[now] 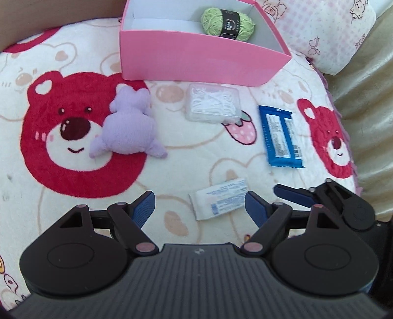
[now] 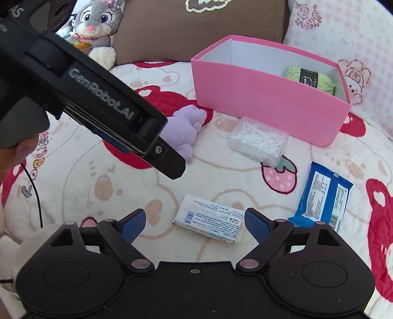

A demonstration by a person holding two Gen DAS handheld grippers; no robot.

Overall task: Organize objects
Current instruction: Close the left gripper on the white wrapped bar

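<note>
A white tissue packet lies flat on the bear-print blanket. My left gripper hangs over it, open, its pads clear of the packet. My right gripper is open too, and the same packet shows between its blue fingers without touching them. Behind stands a pink box holding a green yarn ball. A purple plush, a clear box of white picks and a blue packet lie before the box.
The left device's black housing crosses the upper left of the right wrist view, hiding part of the plush. A grey rabbit toy and a brown cushion sit at the back. A pink-patterned pillow lies right of the box.
</note>
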